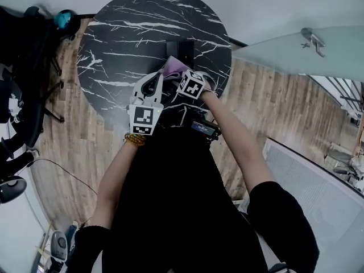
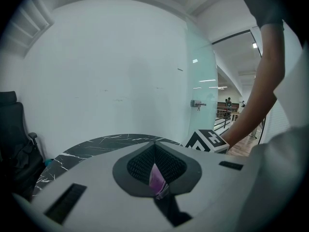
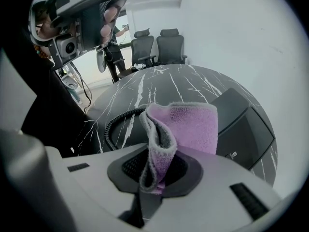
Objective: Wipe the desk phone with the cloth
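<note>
While the fingers of the left gripper (image 2: 155,175) pinch a small corner of the purple cloth (image 3: 190,127), those of the right gripper (image 3: 157,173) are closed on a thick fold of it. The fold stands up at the near edge of the black desk phone (image 3: 244,124), whose coiled cord (image 3: 112,125) curls beside it on the round black marble table (image 3: 159,83).

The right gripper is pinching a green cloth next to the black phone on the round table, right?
Not quite. The cloth is purple, not green; the right gripper view shows it. The right gripper does pinch it next to the black phone on the round table.
</note>
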A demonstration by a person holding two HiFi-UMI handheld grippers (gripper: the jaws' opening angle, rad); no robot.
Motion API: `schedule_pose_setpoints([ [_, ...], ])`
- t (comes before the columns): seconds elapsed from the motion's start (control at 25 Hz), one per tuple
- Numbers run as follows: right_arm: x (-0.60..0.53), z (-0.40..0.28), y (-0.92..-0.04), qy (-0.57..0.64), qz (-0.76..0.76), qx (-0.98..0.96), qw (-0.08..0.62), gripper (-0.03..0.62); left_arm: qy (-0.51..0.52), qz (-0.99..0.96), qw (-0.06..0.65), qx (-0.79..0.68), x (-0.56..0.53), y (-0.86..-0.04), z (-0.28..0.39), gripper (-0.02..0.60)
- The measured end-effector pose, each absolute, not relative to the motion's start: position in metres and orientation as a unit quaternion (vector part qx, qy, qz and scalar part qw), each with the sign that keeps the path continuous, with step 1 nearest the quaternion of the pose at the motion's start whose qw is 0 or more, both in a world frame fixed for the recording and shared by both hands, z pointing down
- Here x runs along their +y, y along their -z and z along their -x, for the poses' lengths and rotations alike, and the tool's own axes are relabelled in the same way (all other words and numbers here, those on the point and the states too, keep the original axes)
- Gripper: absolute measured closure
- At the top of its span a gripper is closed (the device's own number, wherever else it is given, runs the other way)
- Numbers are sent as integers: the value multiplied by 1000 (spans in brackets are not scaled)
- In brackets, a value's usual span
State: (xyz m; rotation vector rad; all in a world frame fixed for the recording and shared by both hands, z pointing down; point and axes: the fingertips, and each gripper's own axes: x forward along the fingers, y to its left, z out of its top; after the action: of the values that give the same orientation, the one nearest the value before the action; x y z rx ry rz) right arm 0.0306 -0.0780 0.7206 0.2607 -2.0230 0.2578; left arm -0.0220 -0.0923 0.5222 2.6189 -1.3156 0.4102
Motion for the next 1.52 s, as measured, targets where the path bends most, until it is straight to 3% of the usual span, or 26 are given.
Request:
schedule_pose_setpoints([
  [1.52, -37, -30, -746, -124, -89, -819, 552, 531, -132, -883, 86, -442, -81, -532, 25, 568],
])
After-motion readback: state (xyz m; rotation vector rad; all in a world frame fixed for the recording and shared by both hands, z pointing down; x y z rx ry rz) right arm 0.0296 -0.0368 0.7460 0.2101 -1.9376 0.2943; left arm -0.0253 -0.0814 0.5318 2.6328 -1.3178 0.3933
